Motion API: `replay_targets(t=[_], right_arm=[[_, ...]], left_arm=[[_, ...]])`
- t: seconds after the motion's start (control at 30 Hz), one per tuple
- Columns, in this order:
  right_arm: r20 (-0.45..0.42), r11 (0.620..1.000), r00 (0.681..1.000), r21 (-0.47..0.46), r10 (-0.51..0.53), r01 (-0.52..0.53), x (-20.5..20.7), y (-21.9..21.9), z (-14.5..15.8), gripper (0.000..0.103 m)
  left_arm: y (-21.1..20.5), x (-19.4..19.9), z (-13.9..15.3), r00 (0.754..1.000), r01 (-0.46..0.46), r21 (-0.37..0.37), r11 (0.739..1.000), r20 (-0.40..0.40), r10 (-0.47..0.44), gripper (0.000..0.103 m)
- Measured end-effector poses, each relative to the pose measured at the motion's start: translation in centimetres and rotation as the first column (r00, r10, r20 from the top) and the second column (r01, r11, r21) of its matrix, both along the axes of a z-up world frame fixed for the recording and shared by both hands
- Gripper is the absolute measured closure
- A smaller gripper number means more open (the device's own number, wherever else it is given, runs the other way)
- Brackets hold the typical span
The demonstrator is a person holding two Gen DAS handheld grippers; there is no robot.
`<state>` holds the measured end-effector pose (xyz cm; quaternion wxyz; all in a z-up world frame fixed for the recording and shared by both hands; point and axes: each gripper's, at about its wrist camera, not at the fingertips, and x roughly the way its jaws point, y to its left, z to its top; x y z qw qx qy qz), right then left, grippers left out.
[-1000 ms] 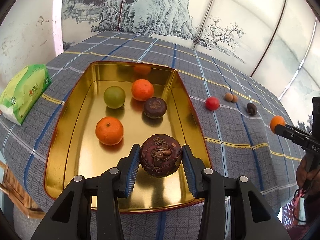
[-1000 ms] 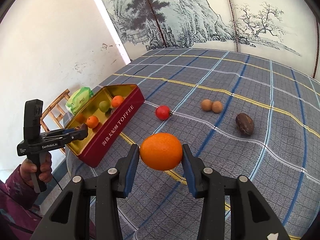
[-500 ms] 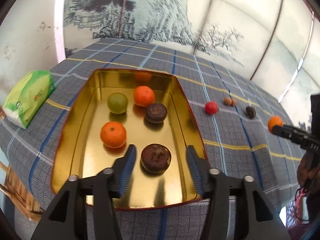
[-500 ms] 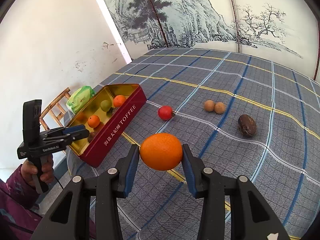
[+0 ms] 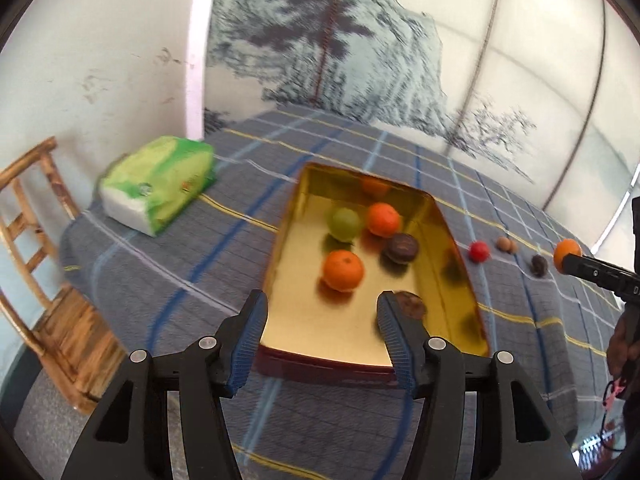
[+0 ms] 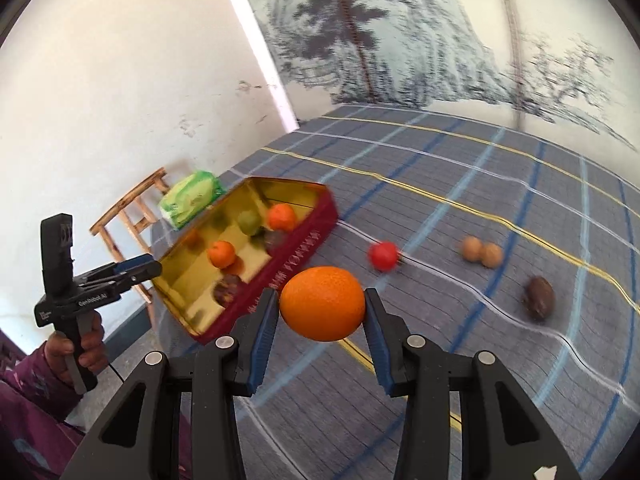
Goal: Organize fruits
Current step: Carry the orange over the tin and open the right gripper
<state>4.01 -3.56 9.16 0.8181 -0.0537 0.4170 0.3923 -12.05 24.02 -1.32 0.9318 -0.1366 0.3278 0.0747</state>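
I hold a smooth round orange [image 6: 322,303] clenched between the blue-padded jaws of my right gripper [image 6: 322,312], lifted clear of the grey checked tablecloth [image 6: 500,184] and aimed toward the gold-lined rectangular tin with dark red sides [image 6: 308,240], which I judge to be the collecting place since most of the fruit already lies in it. My left gripper [image 5: 320,332] hangs above the tin's near end with its jaws released and nothing between them; they have just been opening, and the dark brown, rough-skinned round fruit [image 5: 412,304] sits on the tin floor just behind the right-hand finger, apparently the piece it let go. Further up the gold floor lie two small orange mandarins [image 5: 343,271], a pale green round fruit [image 5: 343,223] and another dark brown one [image 5: 402,248], spaced apart rather than heaped. Waiting on the cloth to the right of the tin are a small red fruit [image 6: 383,255], a touching pair of tan nut-like balls [image 6: 482,252] and a dark oval fruit [image 6: 540,297], all well apart from the tin. A green-and-white packet of tissues [image 5: 160,184] lies beyond the tin's left side, near a wooden chair [image 5: 36,264] at the table edge. Both views are smeared, so finer detail on the fruit skins I cannot tell
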Motion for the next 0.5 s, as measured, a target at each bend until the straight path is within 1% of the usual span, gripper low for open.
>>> replay_targets(t=[0.17, 0.23, 0.33, 0.4, 0.43, 0.47, 0.5], right_arm=[[-0.021, 0.994, 0.995, 0.036, 0.101, -0.100, 0.4, 4.2, 0.1, 0.063], [-0.032, 0.987, 0.987, 0.053, 0.156, -0.155, 0.8, 6.5, -0.3, 0.063], [-0.059, 0.978, 0.977, 0.043, 0.206, -0.203, 1.9, 9.9, -1.5, 0.063], [-0.073, 0.974, 0.971, 0.031, 0.228, -0.226, 2.6, 11.8, -2.2, 0.063], [-0.085, 0.971, 0.967, 0.018, 0.241, -0.240, 3.0, 13.1, -2.7, 0.063], [-0.095, 0.967, 0.962, 0.008, 0.256, -0.256, 3.3, 14.1, -3.2, 0.063], [-0.097, 0.964, 0.959, -0.008, 0.265, -0.267, 3.4, 14.8, -3.6, 0.063]], left_arm=[[0.8, -1.3, 0.5, 0.995, -0.093, 0.064, 0.994, 0.041, 0.090, 0.045], [1.1, -2.0, 0.7, 0.989, -0.141, 0.106, 0.984, 0.062, 0.135, 0.045], [1.6, -2.9, 0.7, 0.982, -0.184, 0.142, 0.973, 0.072, 0.175, 0.045], [2.1, -3.8, 0.7, 0.972, -0.231, 0.174, 0.957, 0.078, 0.221, 0.045], [2.5, -4.4, 0.6, 0.964, -0.263, 0.193, 0.945, 0.080, 0.252, 0.044], [3.1, -5.1, 0.6, 0.955, -0.297, 0.211, 0.931, 0.081, 0.286, 0.043], [3.9, -5.9, 0.6, 0.940, -0.340, 0.232, 0.911, 0.083, 0.330, 0.041]])
